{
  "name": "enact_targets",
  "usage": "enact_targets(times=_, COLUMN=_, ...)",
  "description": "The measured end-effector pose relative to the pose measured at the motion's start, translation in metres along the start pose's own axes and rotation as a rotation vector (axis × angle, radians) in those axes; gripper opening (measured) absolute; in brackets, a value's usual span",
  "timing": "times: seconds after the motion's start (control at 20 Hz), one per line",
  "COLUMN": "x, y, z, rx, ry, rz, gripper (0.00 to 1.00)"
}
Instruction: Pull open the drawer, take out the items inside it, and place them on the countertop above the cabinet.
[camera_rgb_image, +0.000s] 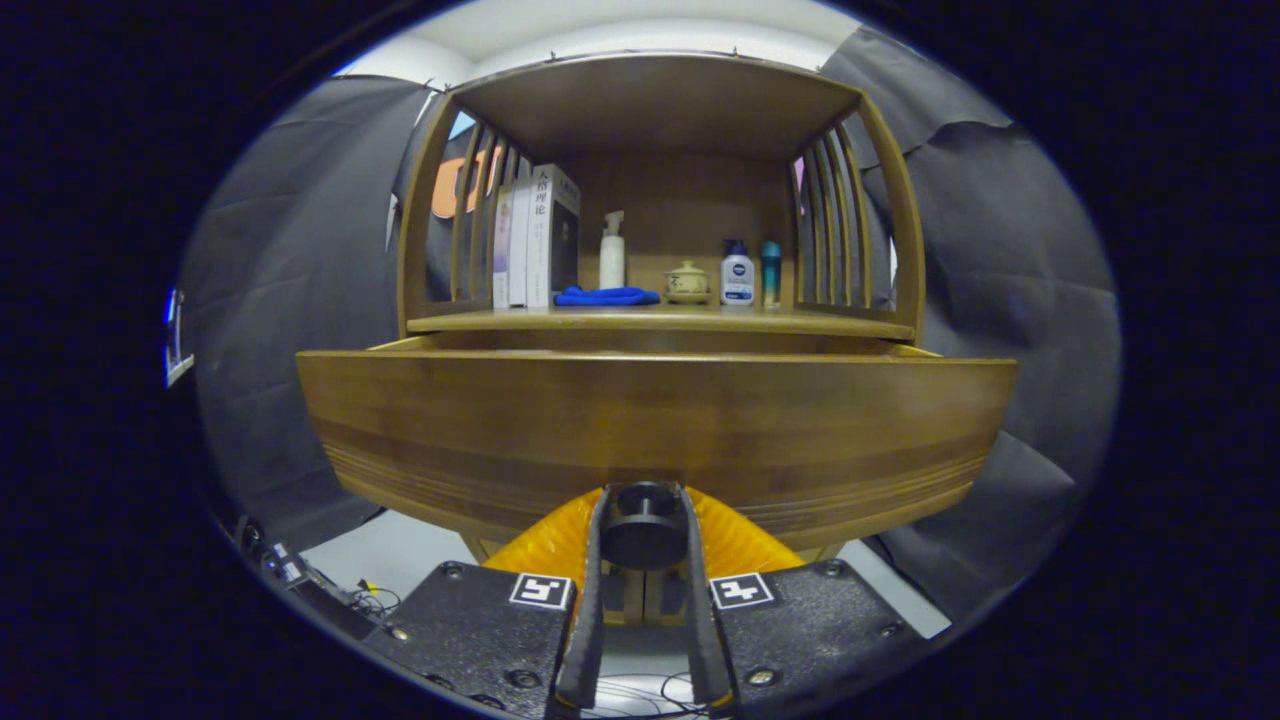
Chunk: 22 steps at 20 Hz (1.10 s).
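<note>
The camera looks low and level, close against the drawer (655, 420) front.

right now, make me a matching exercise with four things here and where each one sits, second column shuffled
Things:
1. round dark drawer knob
2. folded blue cloth
3. upright white books
4. small tan lidded teapot

Places:
A. far left of the shelf, against the slats
B. between the gripper fingers
C. shelf front, just right of the books
D. on a saucer, left of the white bottle with a blue cap

Pairs: 1-B, 2-C, 3-A, 4-D
</note>
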<state>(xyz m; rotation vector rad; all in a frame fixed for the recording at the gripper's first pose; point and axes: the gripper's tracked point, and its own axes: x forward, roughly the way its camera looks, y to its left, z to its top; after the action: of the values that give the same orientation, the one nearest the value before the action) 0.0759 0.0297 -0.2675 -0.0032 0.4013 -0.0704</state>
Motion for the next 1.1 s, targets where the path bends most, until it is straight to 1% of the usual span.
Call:
enact_targets(times=0.3, x=-0.028, y=0.0, z=-0.016, rx=0.02, ry=0.044, rz=0.035, gripper=0.37)
enact_targets(times=0.4, x=-0.036, y=-0.001, z=-0.019, rx=0.003, ry=0.049, rz=0.037, gripper=0.37)
enact_targets(times=0.8, x=-0.039, y=-0.001, z=-0.024, rx=-0.008, ry=0.104, rz=0.039, gripper=0.37)
enact_targets(times=0.9, x=-0.043, y=-0.005, z=-0.024, rx=-0.024, ry=0.12, rz=0.026, gripper=0.44)
enact_targets(times=1.0, x=-0.051, y=-0.004, z=-0.023, rx=-0.049, ry=0.129, rz=0.037, gripper=0.5)
enact_targets(times=1.1, x=-0.065, y=0.002, z=-0.026, rx=-0.073, ry=0.171, rz=0.087, gripper=0.75)
